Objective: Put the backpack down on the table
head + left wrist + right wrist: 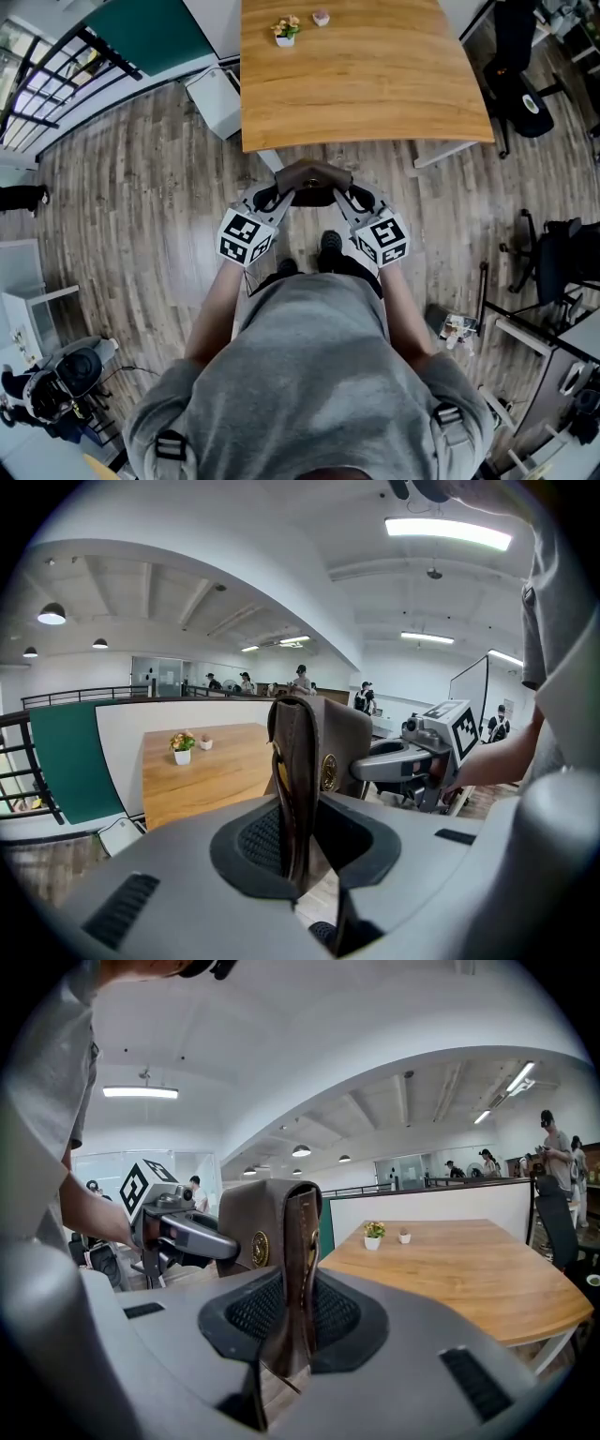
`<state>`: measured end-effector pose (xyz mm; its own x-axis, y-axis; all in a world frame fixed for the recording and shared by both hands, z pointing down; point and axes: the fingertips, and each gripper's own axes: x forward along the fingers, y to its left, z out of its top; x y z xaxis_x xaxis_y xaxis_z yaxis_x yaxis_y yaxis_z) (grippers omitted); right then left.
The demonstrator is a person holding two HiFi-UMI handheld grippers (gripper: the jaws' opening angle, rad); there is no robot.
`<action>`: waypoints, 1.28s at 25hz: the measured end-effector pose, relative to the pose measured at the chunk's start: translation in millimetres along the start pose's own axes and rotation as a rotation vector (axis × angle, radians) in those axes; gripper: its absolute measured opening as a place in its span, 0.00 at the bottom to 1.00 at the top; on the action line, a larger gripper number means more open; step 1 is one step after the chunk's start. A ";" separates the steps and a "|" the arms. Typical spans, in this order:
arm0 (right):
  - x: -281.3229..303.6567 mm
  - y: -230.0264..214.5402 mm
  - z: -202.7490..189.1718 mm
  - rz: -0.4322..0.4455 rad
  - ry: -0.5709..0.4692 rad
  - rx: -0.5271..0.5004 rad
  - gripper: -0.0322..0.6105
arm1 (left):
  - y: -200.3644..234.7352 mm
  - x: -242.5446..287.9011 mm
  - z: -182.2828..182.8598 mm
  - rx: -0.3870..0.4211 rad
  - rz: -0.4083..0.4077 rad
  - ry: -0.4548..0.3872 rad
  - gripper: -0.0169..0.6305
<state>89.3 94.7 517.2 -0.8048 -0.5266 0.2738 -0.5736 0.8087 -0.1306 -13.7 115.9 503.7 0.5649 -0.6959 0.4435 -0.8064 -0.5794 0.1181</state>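
Note:
I hold a brown leather backpack [312, 181] in the air between both grippers, just short of the near edge of the wooden table [375, 94]. My left gripper [272, 199] is shut on the bag's left edge and my right gripper [350, 199] on its right edge. In the left gripper view the leather edge [298, 761] stands upright, pinched between the pads of that gripper [302, 841], with the other gripper [412, 759] beyond it. The right gripper view shows the same: the bag [272, 1232] clamped in the right gripper [291, 1321], the left gripper [183, 1232] behind.
A small potted plant [285, 31] and a tiny pink pot [321, 18] stand at the table's far end. A white box [217, 101] sits on the floor left of the table. Black office chairs [520, 84] and clutter [553, 262] fill the right side. A railing [47, 75] runs at the left.

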 end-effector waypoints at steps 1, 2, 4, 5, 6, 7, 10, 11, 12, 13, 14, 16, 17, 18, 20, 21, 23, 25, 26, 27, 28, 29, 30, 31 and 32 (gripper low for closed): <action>0.8 -4.4 0.7 0.006 0.001 -0.001 0.17 | 0.5 3.6 1.8 -0.004 0.007 -0.002 0.14; 1.2 -9.3 1.5 0.012 0.001 -0.001 0.17 | 0.5 7.5 4.0 -0.007 0.014 -0.004 0.14; 2.1 -19.6 3.8 0.024 0.001 -0.002 0.17 | 0.6 15.4 8.6 -0.012 0.029 -0.008 0.14; 2.7 -24.3 4.9 0.030 0.001 -0.004 0.17 | 0.8 18.9 10.7 -0.016 0.037 -0.010 0.14; 3.4 -28.6 5.7 0.037 0.002 -0.006 0.17 | 1.1 22.2 12.4 -0.020 0.044 -0.013 0.14; 4.2 -32.7 6.0 0.043 0.002 -0.008 0.17 | 1.4 25.5 13.6 -0.024 0.051 -0.015 0.14; 7.1 -45.1 6.7 0.065 0.005 -0.012 0.17 | 1.9 35.1 17.3 -0.034 0.073 -0.021 0.14; 7.5 -48.6 7.6 0.071 0.005 -0.013 0.17 | 1.4 37.4 18.9 -0.037 0.079 -0.023 0.14; 7.9 -51.6 8.6 0.075 0.004 -0.014 0.17 | 1.0 39.1 20.5 -0.040 0.085 -0.025 0.14; 8.5 -53.9 9.3 0.078 0.003 -0.014 0.17 | 0.8 40.5 21.5 -0.042 0.089 -0.027 0.14; 9.4 -55.5 9.4 0.081 0.003 -0.014 0.17 | 1.2 41.7 21.7 -0.044 0.093 -0.028 0.14; 11.7 -57.5 8.7 0.087 0.007 -0.014 0.17 | 3.4 43.9 21.5 -0.050 0.102 -0.027 0.14; 12.3 -58.4 8.4 0.090 0.008 -0.013 0.17 | 4.2 44.9 21.8 -0.052 0.107 -0.026 0.14; 12.8 -59.7 8.7 0.093 0.008 -0.012 0.17 | 4.9 46.0 22.8 -0.052 0.111 -0.026 0.14; 13.7 -62.7 10.0 0.097 0.006 -0.012 0.17 | 5.8 48.0 25.2 -0.050 0.120 -0.030 0.14; 13.7 -64.1 10.6 0.098 0.005 -0.015 0.17 | 5.8 49.0 25.7 -0.051 0.121 -0.033 0.14; 12.8 -66.8 11.1 0.100 0.004 -0.023 0.17 | 4.8 51.7 26.0 -0.058 0.121 -0.038 0.14; 12.4 -71.3 11.6 0.101 0.007 -0.026 0.17 | 4.4 55.9 27.6 -0.060 0.123 -0.039 0.14; 11.8 -73.6 11.5 0.101 0.008 -0.023 0.17 | 3.7 58.1 28.6 -0.058 0.124 -0.038 0.14; 10.9 -75.5 11.2 0.101 0.009 -0.018 0.17 | 2.6 59.8 29.5 -0.057 0.124 -0.037 0.14; 10.3 -76.8 11.1 0.102 0.008 -0.015 0.17 | 1.8 60.7 30.2 -0.057 0.124 -0.037 0.14; 10.6 -77.6 11.7 0.104 0.007 -0.014 0.17 | 2.2 61.1 30.9 -0.060 0.124 -0.040 0.14; 12.2 -78.0 12.9 0.104 0.006 -0.016 0.17 | 4.1 61.0 31.8 -0.064 0.124 -0.044 0.14; 14.5 -78.1 14.2 0.103 0.005 -0.020 0.17 | 7.0 60.8 32.7 -0.068 0.124 -0.049 0.14; 16.8 -77.9 15.3 0.102 0.007 -0.024 0.17 | 9.9 60.6 33.2 -0.071 0.125 -0.053 0.14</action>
<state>118.1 18.9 517.4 -0.8577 -0.4397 0.2666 -0.4850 0.8640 -0.1354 18.3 54.0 502.2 0.4661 -0.7832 0.4116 -0.8804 -0.4565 0.1284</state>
